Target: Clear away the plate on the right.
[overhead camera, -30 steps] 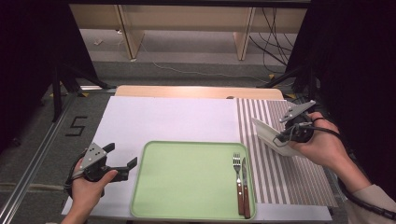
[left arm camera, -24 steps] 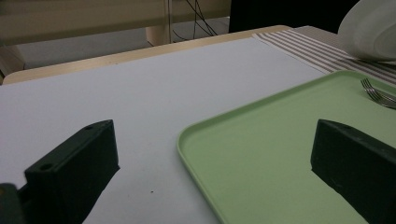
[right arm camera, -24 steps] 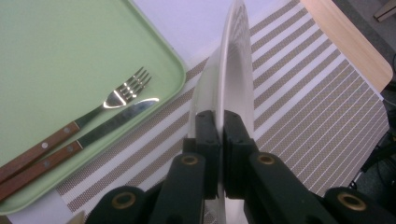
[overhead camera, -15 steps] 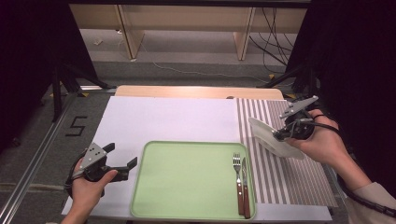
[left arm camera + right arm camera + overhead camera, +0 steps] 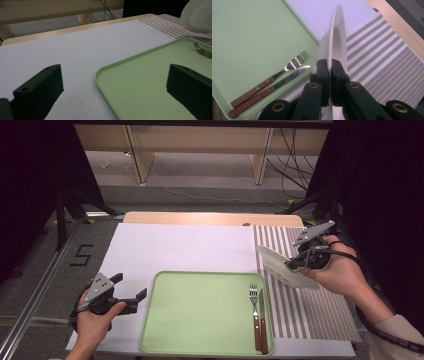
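Note:
A white plate [image 5: 283, 267] hangs tilted above the striped mat [image 5: 320, 310], gripped by its rim in my right gripper [image 5: 295, 264], which is shut on it. Seen edge-on in the right gripper view, the plate [image 5: 335, 37] runs up from between the jaws of my right gripper [image 5: 329, 68]. A green tray [image 5: 200, 312] lies at the table's front middle, with a fork [image 5: 255, 315] and a knife [image 5: 263, 322] with wooden handles along its right side. My left gripper [image 5: 131, 292] stands open just left of the tray, nothing between its fingers. The left gripper view shows the tray's corner [image 5: 140, 82] between the jaws.
A white sheet [image 5: 175, 250] covers most of the table, with a wooden edge [image 5: 210, 218] at the back. Shelf legs and cables stand on the floor beyond. A "5" mark [image 5: 82, 255] lies on the floor at the left.
My right gripper has carried the plate a little to the left and down, toward the tray's right edge. The left hand has stayed put.

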Demonstrator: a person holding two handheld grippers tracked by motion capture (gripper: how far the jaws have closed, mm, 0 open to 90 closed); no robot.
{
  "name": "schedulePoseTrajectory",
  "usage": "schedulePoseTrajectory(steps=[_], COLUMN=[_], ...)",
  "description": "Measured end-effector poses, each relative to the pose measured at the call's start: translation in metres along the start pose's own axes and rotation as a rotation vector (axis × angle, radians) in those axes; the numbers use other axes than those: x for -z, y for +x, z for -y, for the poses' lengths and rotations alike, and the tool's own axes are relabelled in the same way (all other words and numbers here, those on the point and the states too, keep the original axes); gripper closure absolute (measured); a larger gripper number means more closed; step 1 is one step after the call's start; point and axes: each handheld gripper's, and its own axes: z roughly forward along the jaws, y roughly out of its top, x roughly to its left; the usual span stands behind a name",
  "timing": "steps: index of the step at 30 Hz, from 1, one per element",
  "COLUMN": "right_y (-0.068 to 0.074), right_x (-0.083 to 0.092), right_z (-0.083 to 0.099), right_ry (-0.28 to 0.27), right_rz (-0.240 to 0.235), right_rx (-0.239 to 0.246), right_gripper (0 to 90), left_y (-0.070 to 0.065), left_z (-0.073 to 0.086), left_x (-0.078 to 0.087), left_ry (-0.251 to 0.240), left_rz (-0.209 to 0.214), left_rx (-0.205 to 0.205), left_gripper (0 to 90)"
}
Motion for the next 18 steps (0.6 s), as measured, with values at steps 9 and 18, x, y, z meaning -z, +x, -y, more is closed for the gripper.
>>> schedulePoseTrajectory(steps=[9,18], right_y=[0.010,0.022], right_x=[0.003,0.001], right_z=[-0.012,-0.025], right_ry=[-0.021,-0.046], right_rz=[-0.023,-0.044], right_rx=[0.016,0.060], right_gripper=[88.0,88.0], left_y=[0.000,0.000], left_z=[0.000,0.000], left_x=[0.000,0.000], left_ry=[0.000,0.000], left_rz=[0.000,0.001], left_rx=[0.000,0.000], left_gripper=[0.4,0.4])
